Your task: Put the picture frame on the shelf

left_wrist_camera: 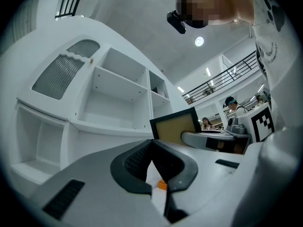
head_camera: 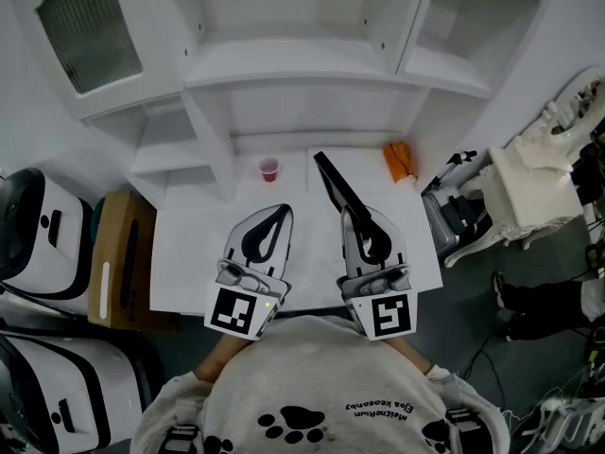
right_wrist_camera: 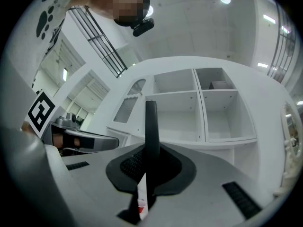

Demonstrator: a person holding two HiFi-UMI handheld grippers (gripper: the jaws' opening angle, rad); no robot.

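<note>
A black picture frame (head_camera: 333,185) is held edge-on over the white table (head_camera: 189,244), its top tilted toward the white shelf unit (head_camera: 284,72). My right gripper (head_camera: 352,214) is shut on its lower edge. In the right gripper view the frame (right_wrist_camera: 151,124) stands as a thin dark bar clamped between the jaws, in front of the shelf compartments (right_wrist_camera: 176,117). My left gripper (head_camera: 282,212) hovers beside it to the left, shut and holding nothing. The left gripper view shows the frame's tan back (left_wrist_camera: 177,126) and the shelf unit (left_wrist_camera: 113,103).
A small red cup (head_camera: 269,168) and an orange object (head_camera: 399,161) sit at the table's back edge under the shelves. A brown box (head_camera: 118,253) and white cases (head_camera: 43,230) stand to the left. A white chair (head_camera: 529,183) and cables are to the right.
</note>
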